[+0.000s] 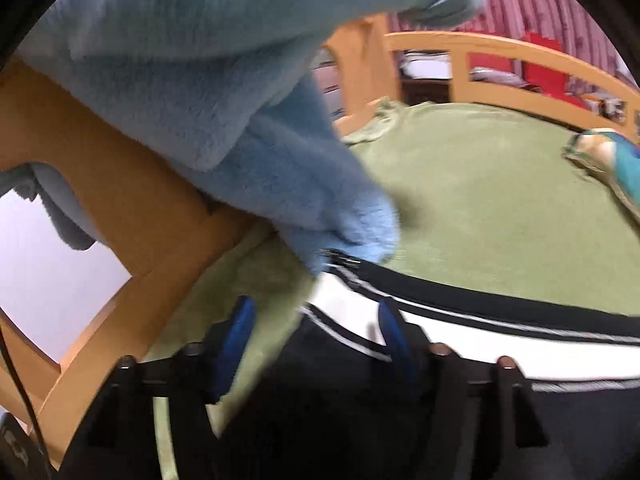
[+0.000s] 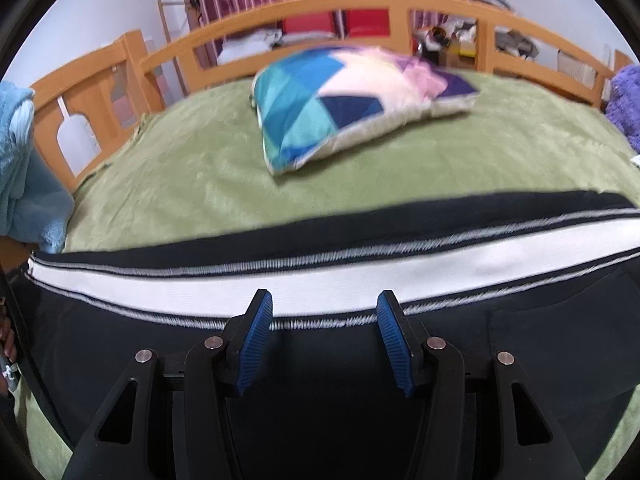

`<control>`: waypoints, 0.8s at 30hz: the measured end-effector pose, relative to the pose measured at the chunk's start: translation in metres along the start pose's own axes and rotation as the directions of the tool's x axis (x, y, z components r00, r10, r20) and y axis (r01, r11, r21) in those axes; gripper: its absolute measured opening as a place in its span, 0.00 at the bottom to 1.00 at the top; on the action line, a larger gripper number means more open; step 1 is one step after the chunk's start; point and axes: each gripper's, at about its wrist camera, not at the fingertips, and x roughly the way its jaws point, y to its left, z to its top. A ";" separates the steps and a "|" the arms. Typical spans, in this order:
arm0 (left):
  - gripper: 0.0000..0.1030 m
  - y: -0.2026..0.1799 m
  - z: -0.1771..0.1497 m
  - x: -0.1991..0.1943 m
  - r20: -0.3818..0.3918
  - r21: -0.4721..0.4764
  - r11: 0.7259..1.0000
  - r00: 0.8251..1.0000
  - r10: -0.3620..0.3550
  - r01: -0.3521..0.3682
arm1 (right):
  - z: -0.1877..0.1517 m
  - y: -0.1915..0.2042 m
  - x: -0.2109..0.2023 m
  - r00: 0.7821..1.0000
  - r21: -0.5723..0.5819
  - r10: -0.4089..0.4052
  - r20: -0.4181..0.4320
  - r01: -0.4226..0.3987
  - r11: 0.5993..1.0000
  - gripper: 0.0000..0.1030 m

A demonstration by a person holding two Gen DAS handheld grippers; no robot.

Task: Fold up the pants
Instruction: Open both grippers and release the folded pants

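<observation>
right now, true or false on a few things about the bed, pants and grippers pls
1. The pants are dark with a white side stripe. True.
2. The pants lie on a red bedcover. False: the bedcover is green.
3. A patchwork pillow sits on the bed beyond the pants. True.
4. The right gripper is clamped shut on the pillow. False: its jaws stand open over the pants, well short of the pillow.
5. A fluffy light blue garment hangs over the wooden bed frame. True.
6. The left gripper is closed tight. False: its jaws stand apart, near the end of the pants.
</observation>
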 end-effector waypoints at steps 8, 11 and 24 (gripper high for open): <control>0.77 -0.044 -0.064 -0.008 -0.157 0.183 0.983 0.988 0.004 0.024 | -0.017 0.024 -0.004 1.000 -0.082 -0.019 0.012 0.019 0.996 0.54; 0.77 -0.028 -0.078 -0.007 -0.190 0.121 0.992 0.982 -0.020 0.044 | -0.030 0.027 0.001 1.000 -0.117 0.013 -0.026 -0.016 0.993 0.58; 0.77 -0.035 -0.113 -0.100 -0.205 -0.025 0.968 0.947 -0.248 0.249 | -0.046 -0.047 -0.106 0.986 -0.068 -0.100 0.130 0.110 0.992 0.65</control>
